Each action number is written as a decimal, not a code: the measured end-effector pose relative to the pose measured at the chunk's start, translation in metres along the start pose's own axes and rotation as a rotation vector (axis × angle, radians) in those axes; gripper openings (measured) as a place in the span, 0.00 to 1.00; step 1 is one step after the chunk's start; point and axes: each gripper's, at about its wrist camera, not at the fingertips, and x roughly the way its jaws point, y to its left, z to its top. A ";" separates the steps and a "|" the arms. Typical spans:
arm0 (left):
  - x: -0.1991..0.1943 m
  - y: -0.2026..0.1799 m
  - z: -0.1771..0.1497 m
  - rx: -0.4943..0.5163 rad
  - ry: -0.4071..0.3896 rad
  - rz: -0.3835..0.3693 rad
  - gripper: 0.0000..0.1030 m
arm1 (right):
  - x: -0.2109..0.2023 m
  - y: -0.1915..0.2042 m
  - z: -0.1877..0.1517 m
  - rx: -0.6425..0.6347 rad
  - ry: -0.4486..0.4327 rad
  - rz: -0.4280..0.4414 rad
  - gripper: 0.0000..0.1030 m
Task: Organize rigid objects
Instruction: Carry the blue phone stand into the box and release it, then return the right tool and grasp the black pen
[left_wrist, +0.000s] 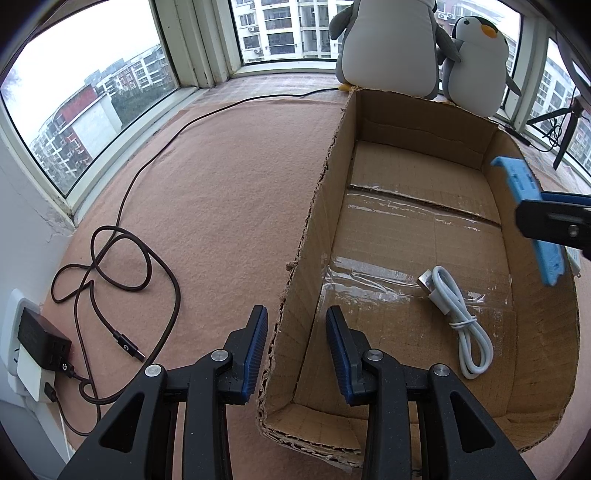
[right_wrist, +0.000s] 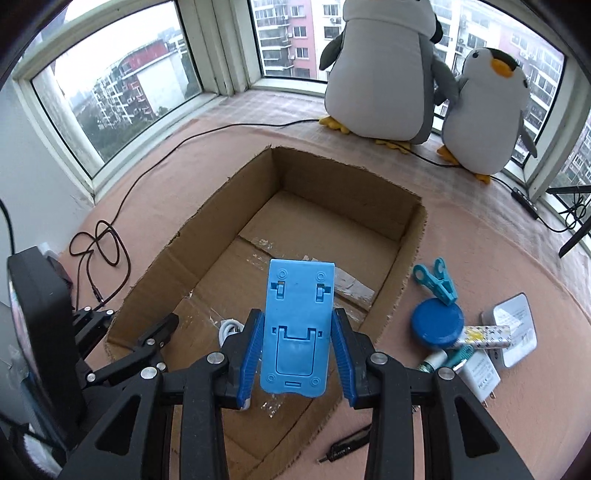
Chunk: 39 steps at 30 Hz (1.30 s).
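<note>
An open cardboard box (left_wrist: 314, 221) (right_wrist: 410, 240) sits on the pink felt mat. A coiled white USB cable (left_wrist: 458, 317) lies on its floor; a bit of it shows in the right wrist view (right_wrist: 227, 328). My right gripper (right_wrist: 297, 343) is shut on a blue phone stand (right_wrist: 295, 325) and holds it above the box's near right part; the stand also shows in the left wrist view (left_wrist: 532, 218). My left gripper (left_wrist: 295, 343) is open and empty, its fingers straddling the box's left wall near the front corner.
Right of the box lie a teal clip (right_wrist: 437, 282), a blue round lid (right_wrist: 437, 323), white chargers (right_wrist: 513, 332), a patterned tube (right_wrist: 484, 338) and a dark small item (right_wrist: 345, 448). A brown cable (left_wrist: 122, 266) and power strip (left_wrist: 33, 354) lie left. Two plush penguins (right_wrist: 384, 74) stand behind.
</note>
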 end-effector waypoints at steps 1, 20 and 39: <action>0.000 0.000 0.000 0.001 -0.001 0.001 0.35 | 0.001 0.000 0.000 0.000 0.002 0.000 0.33; 0.000 -0.001 -0.001 0.001 -0.001 0.003 0.35 | 0.004 0.006 -0.002 -0.003 -0.008 0.034 0.46; -0.001 -0.001 0.000 0.002 -0.001 0.004 0.35 | -0.062 -0.101 -0.066 0.283 -0.045 0.061 0.48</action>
